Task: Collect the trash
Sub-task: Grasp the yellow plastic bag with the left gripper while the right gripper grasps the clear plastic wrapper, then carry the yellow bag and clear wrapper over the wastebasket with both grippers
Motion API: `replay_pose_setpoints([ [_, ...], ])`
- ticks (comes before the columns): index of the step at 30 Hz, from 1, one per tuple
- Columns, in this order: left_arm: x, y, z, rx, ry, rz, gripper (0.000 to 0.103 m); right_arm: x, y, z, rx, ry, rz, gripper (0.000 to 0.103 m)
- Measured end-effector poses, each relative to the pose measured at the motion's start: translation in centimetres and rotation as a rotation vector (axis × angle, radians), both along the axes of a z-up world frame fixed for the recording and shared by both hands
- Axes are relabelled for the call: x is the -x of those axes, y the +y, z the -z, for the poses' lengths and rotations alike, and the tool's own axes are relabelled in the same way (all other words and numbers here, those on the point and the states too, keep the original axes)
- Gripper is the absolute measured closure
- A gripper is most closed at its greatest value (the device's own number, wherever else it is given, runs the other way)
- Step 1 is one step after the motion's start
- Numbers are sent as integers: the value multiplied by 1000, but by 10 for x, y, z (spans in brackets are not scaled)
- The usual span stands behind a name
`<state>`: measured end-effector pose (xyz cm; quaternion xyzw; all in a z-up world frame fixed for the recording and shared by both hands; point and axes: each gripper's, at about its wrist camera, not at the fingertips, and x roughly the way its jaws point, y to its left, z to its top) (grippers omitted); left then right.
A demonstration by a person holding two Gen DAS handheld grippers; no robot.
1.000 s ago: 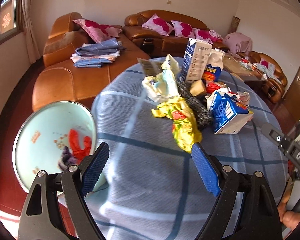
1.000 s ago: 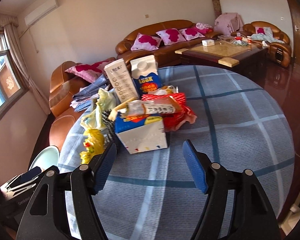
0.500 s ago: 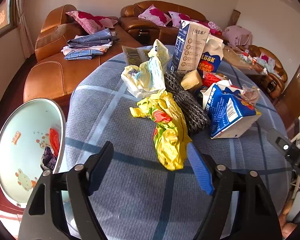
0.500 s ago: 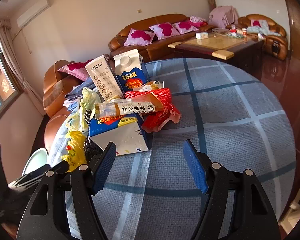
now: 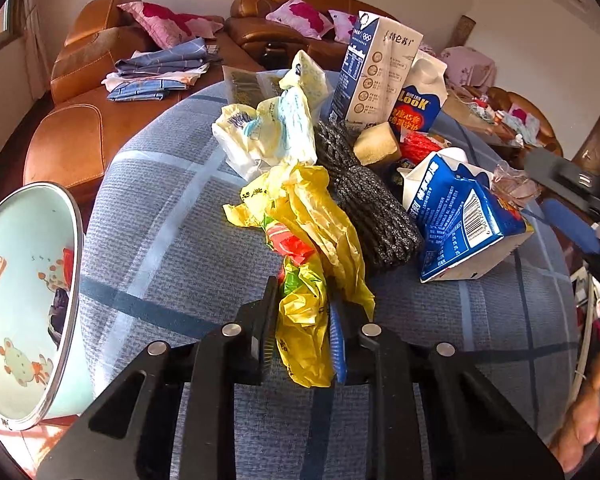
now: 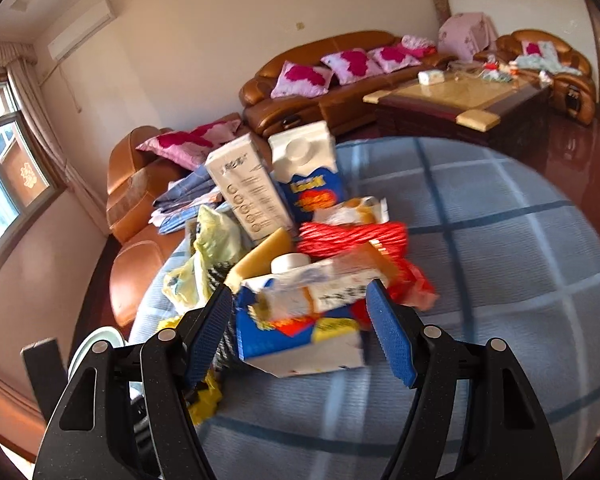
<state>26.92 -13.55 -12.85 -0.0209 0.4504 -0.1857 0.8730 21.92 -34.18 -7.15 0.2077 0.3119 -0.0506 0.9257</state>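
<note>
A: What moved?
B: The left gripper (image 5: pixel 305 322) went forward and clamped on the yellow bag (image 5: pixel 312 240), near on the table (image 5: pixel 160 248). The right gripper (image 6: pixel 300 328), fingers spread, advanced to flank the blue carton (image 6: pixel 296 340).
A: Count?
B: Three cartons; two (image 5: pixel 374 68) stand far. One bin (image 5: pixel 16 300), left.

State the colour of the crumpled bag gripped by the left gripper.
Yellow, with red and green print; the crumpled bag shows best in the left wrist view.
</note>
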Motion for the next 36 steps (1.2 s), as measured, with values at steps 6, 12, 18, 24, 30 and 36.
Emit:
replay_pose_setpoints([
  [6, 8, 15, -14, 2, -37, -12, 81, -8, -13, 11, -92, 24, 14, 84],
  [12, 20, 26, -26, 12, -66, -14, 81, 11, -29, 9, -102, 9, 57, 99],
  [18, 32, 37, -37, 28, -89, -19, 81, 39, -35, -2, -91, -34, 87, 99],
  [24, 44, 54, -54, 32, -127, -23, 81, 64, -24, -22, -59, -82, 69, 99],
  [30, 54, 83, -66, 36, -154, -69, 81, 68, 10, -36, -42, -120, -7, 99],
  [36, 63, 121, -75, 13, -182, -139, 81, 59, 54, -34, -48, -116, -103, 99],
])
